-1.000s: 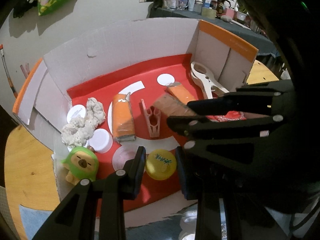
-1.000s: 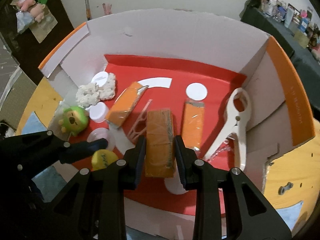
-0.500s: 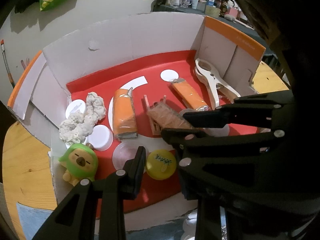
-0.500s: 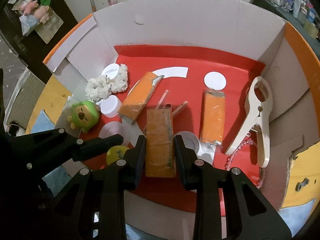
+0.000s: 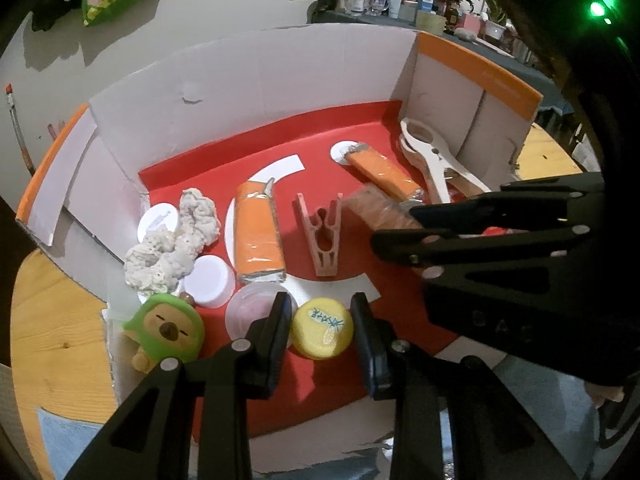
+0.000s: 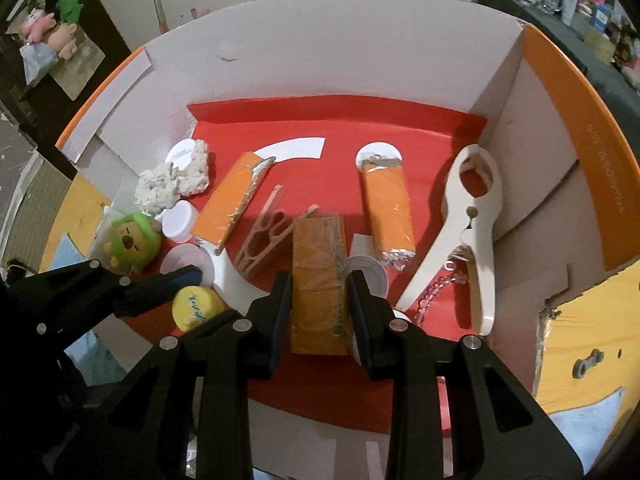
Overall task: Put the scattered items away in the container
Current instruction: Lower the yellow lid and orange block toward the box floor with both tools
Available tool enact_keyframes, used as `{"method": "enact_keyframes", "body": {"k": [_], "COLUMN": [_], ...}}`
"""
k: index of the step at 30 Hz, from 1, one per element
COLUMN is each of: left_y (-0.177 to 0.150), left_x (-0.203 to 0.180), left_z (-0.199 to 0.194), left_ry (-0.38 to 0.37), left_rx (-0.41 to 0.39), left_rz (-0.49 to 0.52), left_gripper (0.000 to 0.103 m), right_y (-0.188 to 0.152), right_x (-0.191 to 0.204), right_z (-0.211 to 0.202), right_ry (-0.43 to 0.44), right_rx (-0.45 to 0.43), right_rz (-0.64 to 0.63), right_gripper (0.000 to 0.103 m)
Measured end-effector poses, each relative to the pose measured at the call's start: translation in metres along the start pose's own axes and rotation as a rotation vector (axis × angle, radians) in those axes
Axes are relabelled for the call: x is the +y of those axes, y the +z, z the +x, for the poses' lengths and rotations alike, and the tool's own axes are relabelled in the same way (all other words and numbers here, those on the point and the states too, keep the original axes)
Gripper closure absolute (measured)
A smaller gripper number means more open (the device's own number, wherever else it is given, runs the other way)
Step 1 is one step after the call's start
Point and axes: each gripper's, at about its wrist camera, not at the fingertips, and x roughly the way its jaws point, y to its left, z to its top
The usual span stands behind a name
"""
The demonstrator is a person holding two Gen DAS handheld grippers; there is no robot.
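1. The right gripper [image 6: 320, 300] was clamped on one orange wrapped packet [image 6: 319, 280], held low over the box [image 6: 360, 76] floor.
2. Two more orange packets [image 6: 230, 196] [image 6: 389, 210] lay inside.
3. The left gripper [image 5: 320, 332] stood open, empty, its fingers either side of one yellow cap [image 5: 322, 328].
4. One white clip [image 6: 472, 220], one pink peg [image 5: 322, 236], one green plush [image 5: 164, 330].

The back of the box [image 6: 340, 68] floor is bare red, so a gripper can pass there. Along the left wall, the fluffy lump [image 6: 172, 180], white caps [image 6: 180, 220] and green toy [image 6: 132, 240] fill the way. The big white clip [image 6: 472, 224] blocks the right wall.
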Motion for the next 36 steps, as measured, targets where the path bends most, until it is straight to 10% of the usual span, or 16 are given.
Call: {"method": "enact_keyframes", "body": {"k": [36], "left_y": [0.0], "left_x": [0.006], "left_z": [0.001], "left_ry": [0.049], "left_rx": [-0.012], "left_rz": [0.016], "left_gripper": [0.07], "right_y": [-0.008], "right_x": [0.005], "right_z": [0.005], "right_ry": [-0.006], "right_rx": [0.024], "right_rz": [-0.006], "right_gripper": [0.075]}}
